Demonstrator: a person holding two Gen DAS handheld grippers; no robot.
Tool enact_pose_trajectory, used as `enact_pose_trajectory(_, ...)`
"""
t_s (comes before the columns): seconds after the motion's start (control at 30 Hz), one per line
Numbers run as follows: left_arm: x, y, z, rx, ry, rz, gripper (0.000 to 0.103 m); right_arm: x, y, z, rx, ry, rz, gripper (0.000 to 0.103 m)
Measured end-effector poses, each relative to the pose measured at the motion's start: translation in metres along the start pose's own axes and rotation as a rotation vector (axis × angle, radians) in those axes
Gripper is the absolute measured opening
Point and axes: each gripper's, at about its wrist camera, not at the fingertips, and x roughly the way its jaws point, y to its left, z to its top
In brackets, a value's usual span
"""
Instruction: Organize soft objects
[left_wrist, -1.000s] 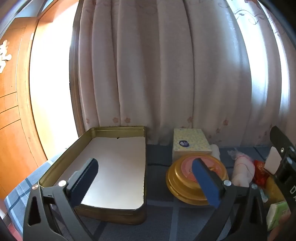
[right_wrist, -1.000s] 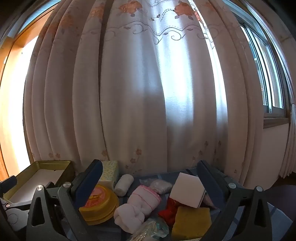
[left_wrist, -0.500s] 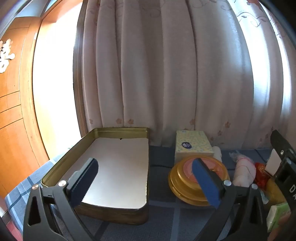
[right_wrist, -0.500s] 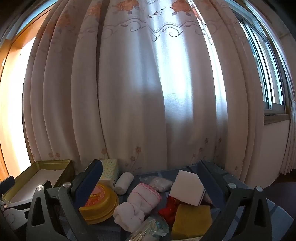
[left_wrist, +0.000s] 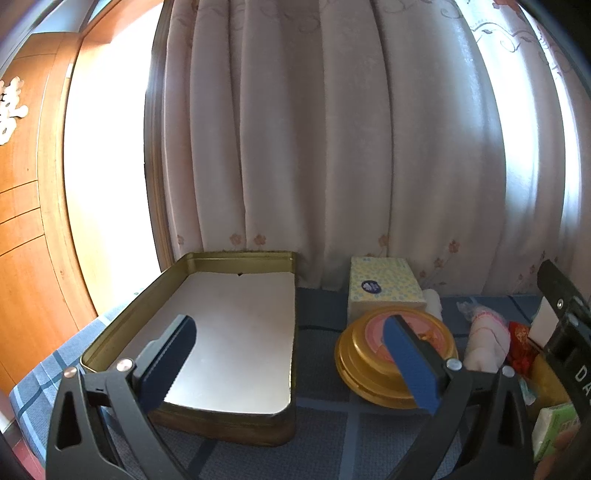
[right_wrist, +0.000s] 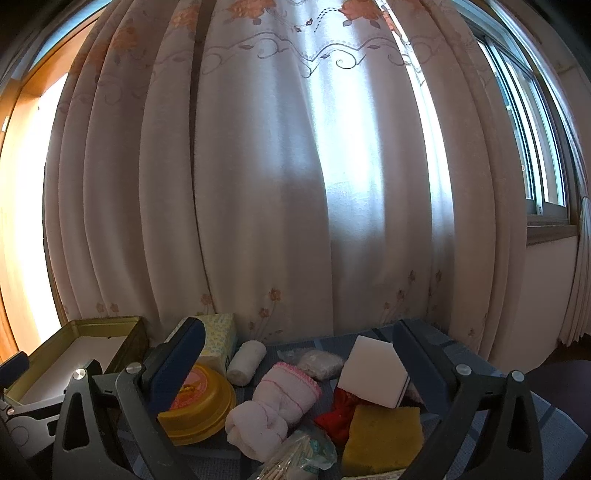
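Note:
An open gold tin box (left_wrist: 177, 284) with a white liner stands on the blue checked tablecloth at the left; it also shows in the right wrist view (right_wrist: 122, 325). My left gripper (left_wrist: 291, 354) is open and empty, above the box's near right corner. A heap of soft things lies to the right: a rolled pink towel (right_wrist: 273, 402), a white sponge block (right_wrist: 373, 369), a yellow sponge (right_wrist: 384, 439), a red cloth (right_wrist: 340, 410), a white roll (right_wrist: 245, 360) and a bagged item (right_wrist: 319, 363). My right gripper (right_wrist: 299, 362) is open and empty above this heap.
A yellow tissue box (left_wrist: 384, 284) and a round gold tin (left_wrist: 388, 354) stand between the box and the heap. A bag of cotton swabs (right_wrist: 299, 458) lies at the front. A green tissue pack (left_wrist: 554, 428) is at the right. Curtains hang close behind the table.
Both views have shifted slightly, the left gripper drifting a little left and back. Both grippers stay open; no object has moved.

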Motion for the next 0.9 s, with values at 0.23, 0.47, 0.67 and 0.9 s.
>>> enact_pose_trajectory(0.23, -0.001, -0.002, -0.002, 0.005, 0.005, -0.003, 0.103, 0.001, -0.001, 0.0, 0.013, 0.017, -0.006, 0.103)
enact_pose_trajectory(0.47, 0.0, -0.003, -0.002, 0.008, 0.008, -0.01, 0.103, 0.005, -0.002, 0.001, 0.018, 0.034, -0.01, 0.103)
enact_pose_trajectory(0.67, 0.002, -0.007, -0.003, 0.022, 0.021, -0.028, 0.103, 0.006, -0.002, 0.001, 0.025, 0.041, -0.013, 0.103)
enact_pose_trajectory(0.9, 0.001, -0.014, -0.004, 0.047, 0.033, -0.037, 0.103, 0.011, -0.006, 0.0, 0.045, 0.07, -0.023, 0.103)
